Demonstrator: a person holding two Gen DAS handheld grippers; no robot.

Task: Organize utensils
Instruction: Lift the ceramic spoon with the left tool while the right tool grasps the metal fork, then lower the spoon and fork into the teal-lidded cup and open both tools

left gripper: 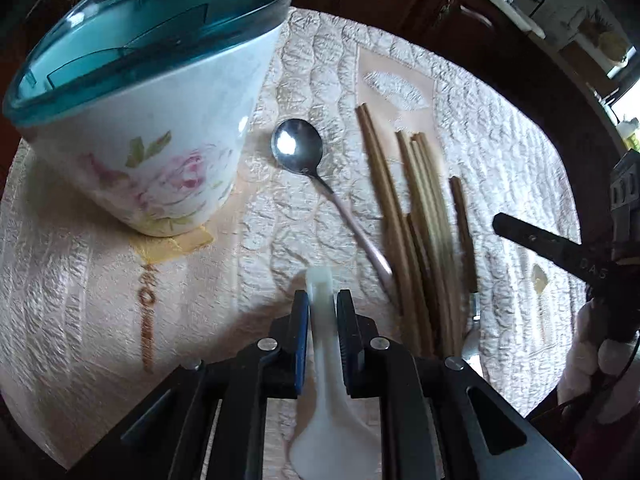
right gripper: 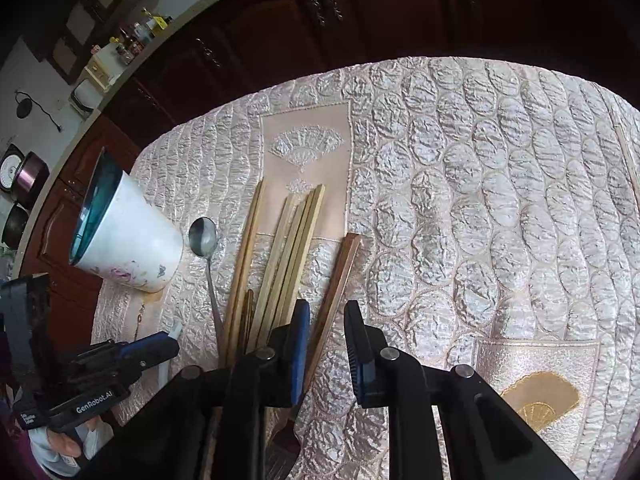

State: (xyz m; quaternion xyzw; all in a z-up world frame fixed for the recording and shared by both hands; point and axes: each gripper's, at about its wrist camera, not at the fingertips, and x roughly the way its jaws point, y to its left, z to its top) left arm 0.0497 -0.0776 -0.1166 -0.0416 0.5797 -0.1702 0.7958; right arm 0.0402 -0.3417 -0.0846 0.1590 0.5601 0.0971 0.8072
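White spoon [left gripper: 322,344] sat between the left gripper [left gripper: 322,308] pads, handle pointing forward, bowl back under the jaws; pads looked clamped on the handle, so it was being carried, probably toward the cup [left gripper: 148,120]. Cup stood upright at the left on the quilted cloth [left gripper: 500,128], teal rim open at the top with an inner divider, so it read as the holder the utensils go into.

Metal spoon [left gripper: 298,146] lay flat just right of the cup, bowl up. Chopsticks [left gripper: 420,208] lay in a loose bundle beside it, roughly parallel, not yet sorted.

Right gripper [right gripper: 327,336] hovered over the near ends of the chopsticks, jaws parted, 1 dark stick [right gripper: 334,300] lying under the gap; pads weren't pressing on it. A fork [right gripper: 286,440] lay beneath that gripper.

Writing: "GenRobot.AI" on the left gripper body in the right view. "D A S" on the right gripper in the left view. Small white label below the logo unreadable.
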